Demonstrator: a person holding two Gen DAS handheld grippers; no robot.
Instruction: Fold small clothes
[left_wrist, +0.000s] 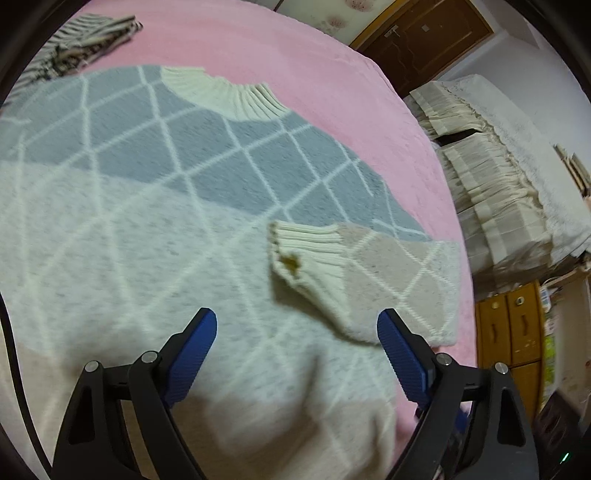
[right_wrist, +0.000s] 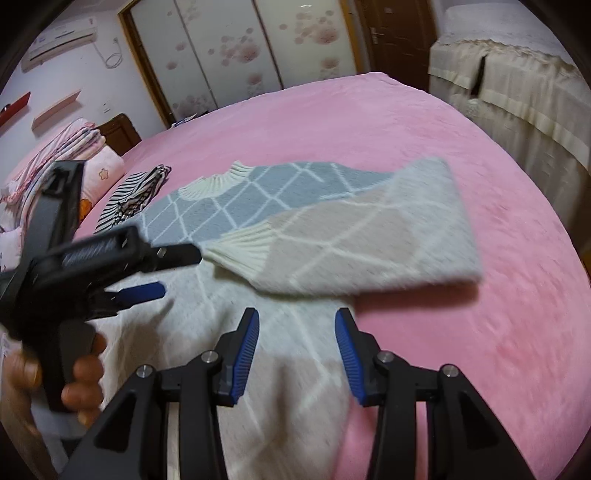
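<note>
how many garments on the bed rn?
2. The diamond-pattern sweater lies spread mid-bed, one sleeve folded across its body. A striped garment sits bunched beyond its collar, toward the pillows. More could be hidden out of frame.

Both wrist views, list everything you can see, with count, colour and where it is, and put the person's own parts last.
Sweater: one, grey-blue, beige and white with a white diamond grid, flat on the bed, one sleeve folded across the body.
Sleeve cuff: one, cream ribbed, lying on the sweater's body, small brown mark on it.
Striped garment: one, black and white, crumpled beyond the sweater's collar.
Bed cover: one, pink, under everything.
Folded bedding: a stack, pink striped, at the far left end of the bed.
Covered furniture: one, cream cloth, beside the bed.
Wardrobe doors: white with pink flowers, back wall.
Left tongs: blue pads, open over the sweater.
Right tongs: blue pads, open, nothing between them.
Hand: one, gripping the left tongs' handle.
</note>
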